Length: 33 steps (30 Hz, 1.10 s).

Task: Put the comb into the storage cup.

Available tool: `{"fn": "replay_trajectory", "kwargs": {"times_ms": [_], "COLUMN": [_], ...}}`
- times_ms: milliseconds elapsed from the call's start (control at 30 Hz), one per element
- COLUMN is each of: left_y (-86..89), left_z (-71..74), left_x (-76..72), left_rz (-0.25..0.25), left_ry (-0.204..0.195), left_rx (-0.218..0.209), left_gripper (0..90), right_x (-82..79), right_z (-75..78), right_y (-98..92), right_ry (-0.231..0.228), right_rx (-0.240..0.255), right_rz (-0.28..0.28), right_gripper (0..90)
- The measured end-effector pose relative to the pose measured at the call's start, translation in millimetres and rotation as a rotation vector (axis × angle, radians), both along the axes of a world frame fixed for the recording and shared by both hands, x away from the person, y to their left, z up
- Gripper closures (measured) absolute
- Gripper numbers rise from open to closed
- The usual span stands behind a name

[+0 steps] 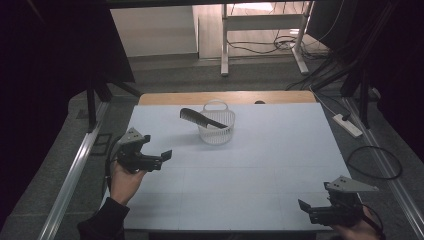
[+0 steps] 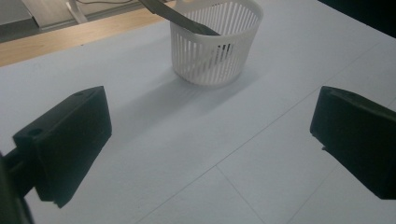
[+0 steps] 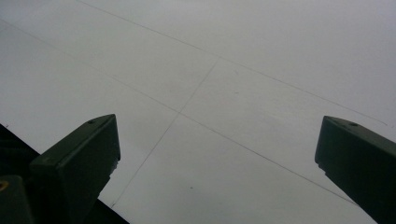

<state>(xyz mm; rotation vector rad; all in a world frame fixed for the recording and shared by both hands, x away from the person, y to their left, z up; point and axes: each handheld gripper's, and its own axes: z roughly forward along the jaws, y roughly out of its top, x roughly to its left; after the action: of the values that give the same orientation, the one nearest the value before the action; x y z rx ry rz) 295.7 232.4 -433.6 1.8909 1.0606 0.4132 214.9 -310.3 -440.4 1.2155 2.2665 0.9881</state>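
A small white slatted basket [image 1: 216, 126] stands on the pale table top [image 1: 260, 165] toward the back middle. A dark comb [image 1: 201, 118] leans in it, its upper end sticking out over the left rim. In the left gripper view the basket [image 2: 214, 42] and the comb [image 2: 177, 15] lie ahead of the jaws. My left gripper [image 1: 165, 156] is held at the table's left side, open and holding nothing, jaws pointing right. My right gripper [image 1: 303, 207] is at the front right corner, open over bare table, jaws pointing left.
A wooden strip [image 1: 225, 97] runs along the table's far edge. Metal rails [image 1: 70, 175] flank the table on both sides. A power strip [image 1: 347, 125] and loose cables [image 1: 372, 162] lie on the floor at the right. A white frame [image 1: 260, 30] stands behind.
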Motion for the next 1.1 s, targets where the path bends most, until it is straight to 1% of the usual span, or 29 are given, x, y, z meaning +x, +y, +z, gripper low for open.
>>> {"fn": "replay_trajectory", "kwargs": {"times_ms": [300, 1100], "left_y": [3.0, 11.7], "left_z": [0.4, -0.1], "left_x": [-7.3, -28.3], "left_rz": [0.0, 0.007], "left_ry": [0.001, 0.004], "left_rx": [-0.002, 0.017], "left_gripper": [0.0, 0.0], "right_x": [-0.1, -0.1], "right_z": [-0.1, 0.0], "right_y": [0.4, 0.4], "right_ry": [0.0, -0.001], "right_rx": [-0.002, -0.002], "right_rz": [0.001, -0.001], "right_gripper": [0.8, 0.8]}}
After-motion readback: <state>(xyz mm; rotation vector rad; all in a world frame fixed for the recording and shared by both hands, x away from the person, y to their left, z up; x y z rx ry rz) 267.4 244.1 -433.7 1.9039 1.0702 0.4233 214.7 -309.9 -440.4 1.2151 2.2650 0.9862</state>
